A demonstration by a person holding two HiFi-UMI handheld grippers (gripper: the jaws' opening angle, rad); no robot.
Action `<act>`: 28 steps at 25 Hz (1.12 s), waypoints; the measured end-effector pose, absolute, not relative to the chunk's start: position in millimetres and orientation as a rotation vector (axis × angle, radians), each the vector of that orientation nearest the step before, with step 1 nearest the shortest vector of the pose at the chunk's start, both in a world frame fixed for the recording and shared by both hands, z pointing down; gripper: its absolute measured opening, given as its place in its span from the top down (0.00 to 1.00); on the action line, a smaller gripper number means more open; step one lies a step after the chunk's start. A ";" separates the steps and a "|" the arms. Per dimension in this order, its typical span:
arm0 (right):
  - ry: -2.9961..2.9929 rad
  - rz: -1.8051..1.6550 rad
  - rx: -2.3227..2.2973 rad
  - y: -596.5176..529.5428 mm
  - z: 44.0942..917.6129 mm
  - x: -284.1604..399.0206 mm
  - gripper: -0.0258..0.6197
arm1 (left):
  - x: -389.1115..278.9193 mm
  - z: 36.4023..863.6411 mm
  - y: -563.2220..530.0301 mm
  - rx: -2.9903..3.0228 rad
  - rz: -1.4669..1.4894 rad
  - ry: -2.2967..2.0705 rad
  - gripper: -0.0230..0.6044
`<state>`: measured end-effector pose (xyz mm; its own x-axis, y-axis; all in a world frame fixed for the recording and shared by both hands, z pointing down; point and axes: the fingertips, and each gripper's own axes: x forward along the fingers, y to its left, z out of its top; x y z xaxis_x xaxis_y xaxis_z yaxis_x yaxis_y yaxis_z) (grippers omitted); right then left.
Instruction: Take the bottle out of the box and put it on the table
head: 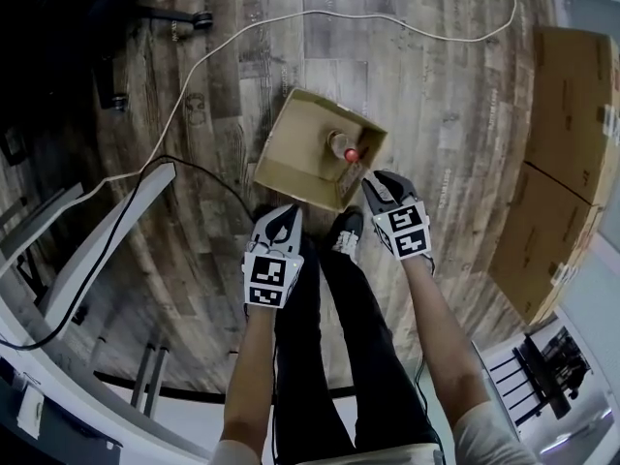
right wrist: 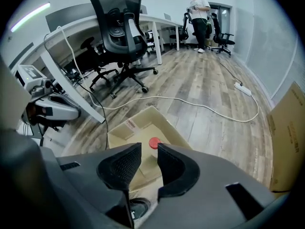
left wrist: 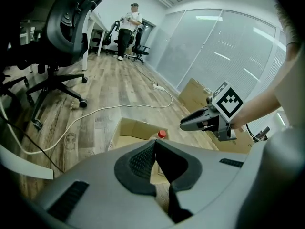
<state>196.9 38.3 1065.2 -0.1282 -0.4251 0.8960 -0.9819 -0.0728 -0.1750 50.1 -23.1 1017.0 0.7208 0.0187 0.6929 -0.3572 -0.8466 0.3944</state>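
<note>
Down in the box (head: pixel 287 151), a red-capped bottle (head: pixel 343 146); left gripper (head: pixel 281 215) jaws together, right gripper (head: pixel 376 185) jaws apart.

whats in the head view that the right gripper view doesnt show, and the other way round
Only the head view: the wearer's forearms and legs. Only the right gripper view: a person standing far off, a ceiling light, and the right gripper with jaws apart, nothing between them. Both: the open box, the red-capped bottle inside it, the white cable on the floor.
</note>
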 end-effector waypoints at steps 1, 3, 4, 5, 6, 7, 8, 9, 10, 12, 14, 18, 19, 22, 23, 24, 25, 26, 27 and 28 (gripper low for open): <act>-1.596 1.170 1.528 37.1 1070.1 198.4 0.74 | 53.6 1021.0 -23.6 2.418 0.971 -0.256 0.94; -1.603 1.154 1.507 33.2 1080.0 199.2 0.70 | 59.3 1028.1 -24.6 2.431 0.958 -0.254 0.94; -1.610 1.142 1.493 30.7 1084.9 198.8 0.68 | 61.7 1031.4 -24.4 2.436 0.952 -0.255 0.94; -1.618 1.131 1.480 27.5 1089.7 198.1 0.67 | 64.0 1035.0 -23.9 2.441 0.945 -0.255 0.94; -1.624 1.119 1.468 24.0 1095.2 197.3 0.66 | 66.1 1039.1 -23.3 2.446 0.938 -0.256 0.94; -1.626 1.104 1.456 20.7 1102.0 196.9 0.64 | 67.8 1043.9 -23.0 2.450 0.932 -0.254 0.94; -1.622 1.085 1.444 17.7 1110.4 196.9 0.64 | 69.2 1049.2 -23.2 2.455 0.926 -0.252 0.94; -1.617 1.067 1.430 14.7 1119.5 196.6 0.63 | 69.9 1054.7 -23.7 2.461 0.921 -0.249 0.94; -1.614 1.051 1.415 11.9 1128.6 195.6 0.62 | 69.8 1059.8 -23.7 2.466 0.918 -0.246 0.94; -1.624 1.039 1.381 8.5 1144.1 190.5 0.60 | 67.6 1068.5 -20.3 2.470 0.916 -0.243 0.94; -1.642 1.037 1.352 6.2 1154.8 187.2 0.59 | 65.1 1075.4 -15.6 2.469 0.917 -0.245 0.94; -1.644 0.992 1.301 0.5 1171.3 184.9 0.59 | 53.3 1082.3 -13.7 2.464 0.926 -0.254 0.94; -1.634 0.969 1.288 -1.0 1174.0 186.0 0.59 | 49.7 1082.5 -13.5 2.464 0.928 -0.258 0.94; -1.596 0.924 1.250 -2.0 1179.3 188.9 0.67 | 39.8 1082.1 -12.6 2.462 0.936 -0.263 0.94; -1.592 0.922 1.239 -1.5 1180.1 188.4 0.67 | 37.1 1081.1 -13.0 2.461 0.940 -0.268 0.94; -1.588 0.923 1.231 -1.1 1180.0 188.2 0.67 | 34.8 1079.2 -14.1 2.460 0.941 -0.276 0.94; -1.582 0.927 1.228 -0.7 1178.5 188.7 0.67 | 33.2 1076.1 -15.6 2.459 0.941 -0.288 0.94; -1.578 0.933 1.234 0.1 1175.4 189.7 0.68 | 32.2 1071.4 -16.7 2.458 0.938 -0.299 0.94; -1.576 0.941 1.245 1.2 1170.2 191.0 0.68 | 31.8 1065.2 -17.0 2.457 0.933 -0.308 0.94; -1.575 0.946 1.258 2.9 1163.2 191.9 0.68 | 32.0 1057.8 -16.3 2.458 0.928 -0.313 0.94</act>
